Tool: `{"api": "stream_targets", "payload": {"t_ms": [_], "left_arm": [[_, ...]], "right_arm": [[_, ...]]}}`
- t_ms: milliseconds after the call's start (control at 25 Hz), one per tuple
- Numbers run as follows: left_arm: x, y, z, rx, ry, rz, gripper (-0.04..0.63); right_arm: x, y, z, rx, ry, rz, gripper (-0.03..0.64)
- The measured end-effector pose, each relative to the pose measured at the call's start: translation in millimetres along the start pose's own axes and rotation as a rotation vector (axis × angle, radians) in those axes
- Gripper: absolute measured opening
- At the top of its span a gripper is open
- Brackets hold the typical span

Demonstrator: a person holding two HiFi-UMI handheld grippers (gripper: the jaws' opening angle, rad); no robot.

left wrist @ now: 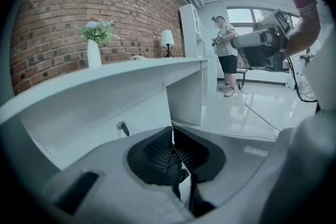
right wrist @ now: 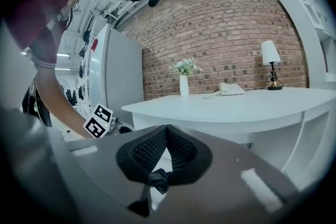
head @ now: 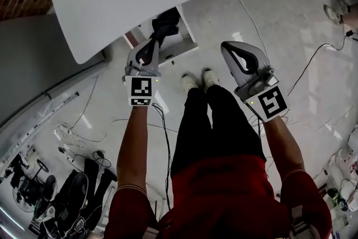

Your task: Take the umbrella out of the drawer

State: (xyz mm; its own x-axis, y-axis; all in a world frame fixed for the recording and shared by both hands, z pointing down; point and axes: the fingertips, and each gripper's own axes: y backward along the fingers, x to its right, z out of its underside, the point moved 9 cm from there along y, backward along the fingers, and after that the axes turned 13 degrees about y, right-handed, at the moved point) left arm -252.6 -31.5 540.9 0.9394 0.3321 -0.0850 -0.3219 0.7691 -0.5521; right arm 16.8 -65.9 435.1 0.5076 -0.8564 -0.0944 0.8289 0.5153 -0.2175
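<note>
Both closed and empty: left gripper [head: 156, 39], right gripper [head: 226, 47] fingers.
We judge reaching underway; umbrella [head: 166, 22] lies in open drawer [head: 189, 36], so left fingers must open first.

I see bright, even daylight, soft glare on the glossy white floor [head: 291, 47] in head view, window [left wrist: 252, 13] washed out in left gripper view, both gripper views fisheye-bent with black vignetted edges, nearest foreground soft, shadows faint
</note>
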Motion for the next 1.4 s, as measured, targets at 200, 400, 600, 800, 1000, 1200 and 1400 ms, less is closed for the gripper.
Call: {"api": "stream_targets", "payload": {"t_ms": [200, 400, 600, 800, 1000, 1200, 1400], "left_arm": [[-14, -36, 29, -0.078, -0.011, 0.016, 0.065], [-23, -71, 57, -0.164, -0.013, 0.037, 0.142], [-31, -106, 87, -0.241, -0.002, 0.041, 0.203], [-37, -144, 119, -0.34, -0.018, 0.054, 0.258], [-46, -181, 147, -0.434, -0.046, 0.036, 0.306], [-53, -211, 171, -0.526, -0.058, 0.021, 0.359], [-56, -231, 190, -0.59, -0.066, 0.022, 0.391]], "right_arm": [[2, -7, 26, -0.019, -0.018, 0.025, 0.014], [6, -14, 51, -0.039, -0.029, 0.037, 0.014], [10, -22, 81, -0.056, -0.04, 0.037, 0.014], [17, -27, 106, -0.077, -0.061, 0.043, 0.014], [27, -29, 130, -0.085, -0.066, 0.053, 0.014], [34, -27, 149, -0.09, -0.062, 0.066, 0.014], [38, -25, 168, -0.089, -0.064, 0.082, 0.014]]}}
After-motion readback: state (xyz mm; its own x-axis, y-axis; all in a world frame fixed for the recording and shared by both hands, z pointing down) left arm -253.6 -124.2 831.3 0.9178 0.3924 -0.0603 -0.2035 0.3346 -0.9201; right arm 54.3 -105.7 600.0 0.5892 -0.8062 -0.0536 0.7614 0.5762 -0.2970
